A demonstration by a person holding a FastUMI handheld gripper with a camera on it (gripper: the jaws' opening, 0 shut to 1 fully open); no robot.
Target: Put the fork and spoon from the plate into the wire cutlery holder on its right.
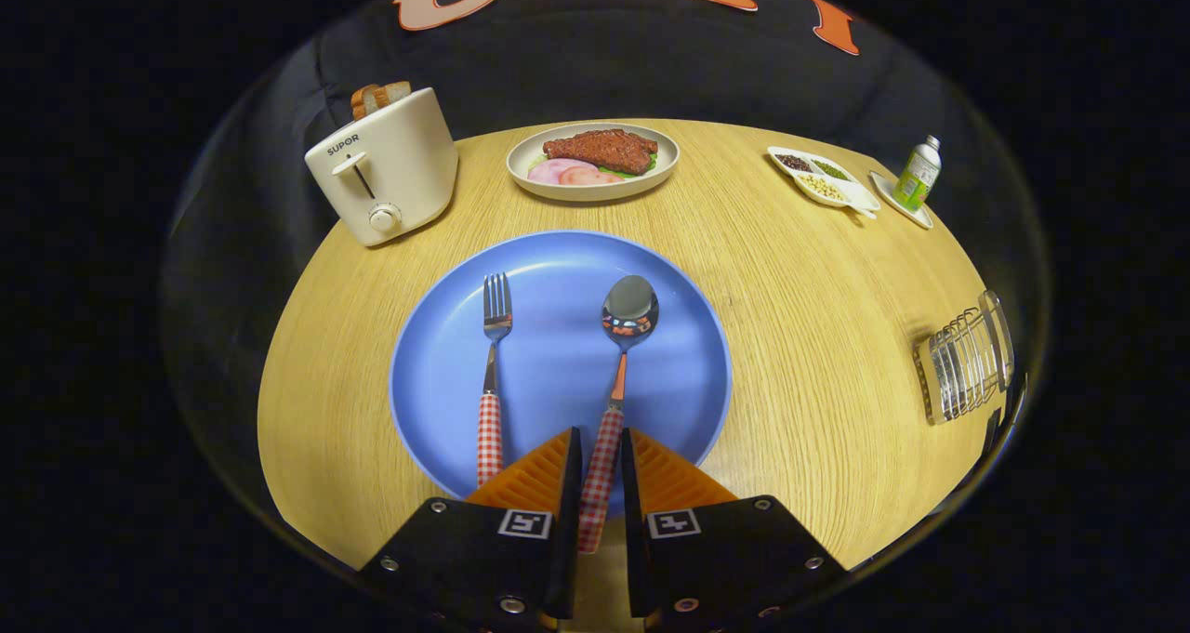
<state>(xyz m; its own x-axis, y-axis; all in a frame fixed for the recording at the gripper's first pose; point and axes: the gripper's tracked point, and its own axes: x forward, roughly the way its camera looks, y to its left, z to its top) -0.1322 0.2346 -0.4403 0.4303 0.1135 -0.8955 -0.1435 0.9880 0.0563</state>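
A blue plate lies on the round wooden table just ahead of me. On it a fork with a red-checked handle lies to the left. A spoon with a matching handle lies to the right, bowl pointing away. My gripper straddles the spoon's handle near its end, both fingers pressed against its sides. The spoon still rests on the plate. The wire cutlery holder stands far off to the right, close to the table's edge.
A white toaster with bread stands at the back left. Behind the blue plate sits a plate of food. At the back right are a divided snack dish and a small green bottle on a tray.
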